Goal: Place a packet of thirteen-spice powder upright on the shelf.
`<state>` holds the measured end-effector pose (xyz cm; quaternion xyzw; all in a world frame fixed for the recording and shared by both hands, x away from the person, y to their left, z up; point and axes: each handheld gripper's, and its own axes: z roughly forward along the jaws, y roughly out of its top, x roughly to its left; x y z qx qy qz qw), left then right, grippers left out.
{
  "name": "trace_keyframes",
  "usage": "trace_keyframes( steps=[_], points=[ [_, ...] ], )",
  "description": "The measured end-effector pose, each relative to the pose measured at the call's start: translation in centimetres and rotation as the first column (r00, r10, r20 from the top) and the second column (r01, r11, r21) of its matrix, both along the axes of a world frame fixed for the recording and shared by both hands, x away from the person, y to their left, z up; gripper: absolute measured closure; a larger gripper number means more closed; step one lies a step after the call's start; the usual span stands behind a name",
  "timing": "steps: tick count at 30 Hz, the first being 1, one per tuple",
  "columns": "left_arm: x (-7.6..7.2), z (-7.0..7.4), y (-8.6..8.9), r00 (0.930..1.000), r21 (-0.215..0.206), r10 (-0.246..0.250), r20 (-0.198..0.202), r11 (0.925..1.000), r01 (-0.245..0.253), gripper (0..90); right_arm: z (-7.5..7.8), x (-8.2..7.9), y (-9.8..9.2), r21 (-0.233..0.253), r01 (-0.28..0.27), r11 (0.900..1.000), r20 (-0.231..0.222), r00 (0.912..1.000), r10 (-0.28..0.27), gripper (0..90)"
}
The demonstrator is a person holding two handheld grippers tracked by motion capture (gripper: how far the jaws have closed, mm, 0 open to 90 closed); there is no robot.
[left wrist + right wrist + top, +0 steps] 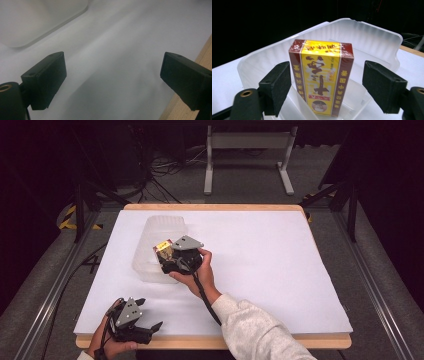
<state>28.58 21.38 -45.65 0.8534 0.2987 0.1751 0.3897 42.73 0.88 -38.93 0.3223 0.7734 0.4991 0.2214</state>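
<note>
A yellow and dark-red box (322, 75) with printed characters stands tilted inside a clear plastic bin (367, 37). My right gripper (329, 75) is open around it: the left jaw sits at the box's side and the right jaw stands a little apart. In the high view the box (164, 251) shows at the bin's (155, 232) near right part, with the right gripper (167, 257) held over it by a hand. My left gripper (150, 312) rests open near the table's front left corner, nothing between its jaws (112, 72).
A white sheet (260, 260) covers the wooden table, whose front edge (202, 55) lies just beside the left gripper. A metal stand (247, 157) and cables lie on the floor behind the table.
</note>
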Motion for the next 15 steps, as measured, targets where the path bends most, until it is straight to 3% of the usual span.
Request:
trace_keyframes(
  steps=[15],
  points=[
    [0.0, 0.0, -0.1, 1.0000, 0.009, 0.008, 0.002, 0.9999, -0.008, 7.4, 0.4, -0.2, -2.2, -0.014, -0.021, 1.000, 0.017, 0.9996, 0.021, 21.8]
  ],
)
